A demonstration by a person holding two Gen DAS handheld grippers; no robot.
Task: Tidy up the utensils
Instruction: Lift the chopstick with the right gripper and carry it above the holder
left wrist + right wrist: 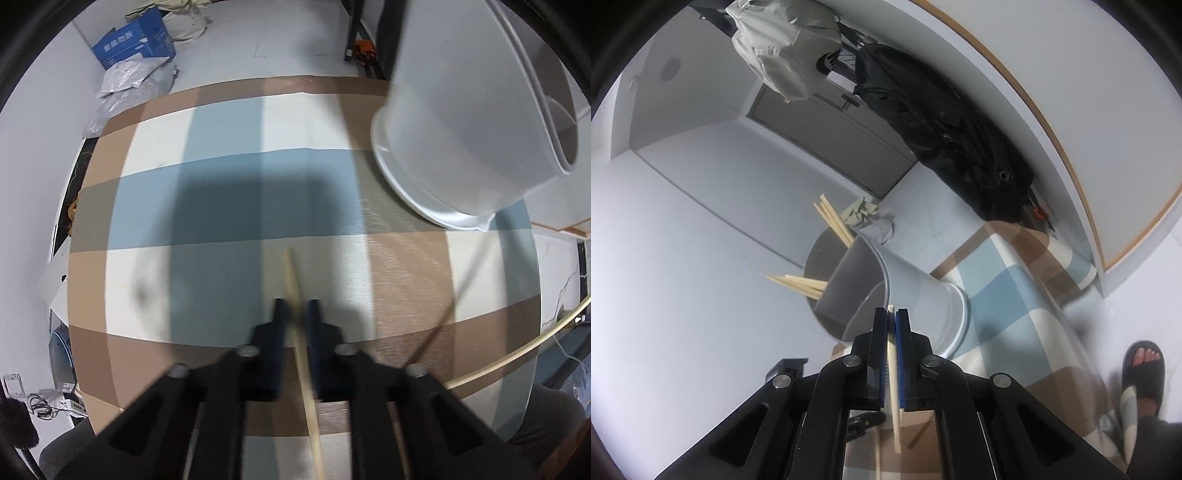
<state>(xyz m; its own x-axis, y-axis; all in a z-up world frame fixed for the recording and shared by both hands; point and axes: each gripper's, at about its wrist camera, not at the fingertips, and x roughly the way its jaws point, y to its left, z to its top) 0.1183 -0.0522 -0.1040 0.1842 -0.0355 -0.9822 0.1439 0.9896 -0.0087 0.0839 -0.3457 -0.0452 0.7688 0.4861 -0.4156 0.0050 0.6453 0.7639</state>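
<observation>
Each gripper, right and left, pinches one chopstick lengthwise; the right's tip points just below the holder mouth.

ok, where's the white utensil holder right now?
In the left wrist view the white utensil holder stands at the upper right on the checked tablecloth. In the right wrist view it is straight ahead of the right gripper, with chopsticks already inside.

light: even, soft | shadow: dark on tablecloth | motion blur | fisheye-warped edges
</observation>
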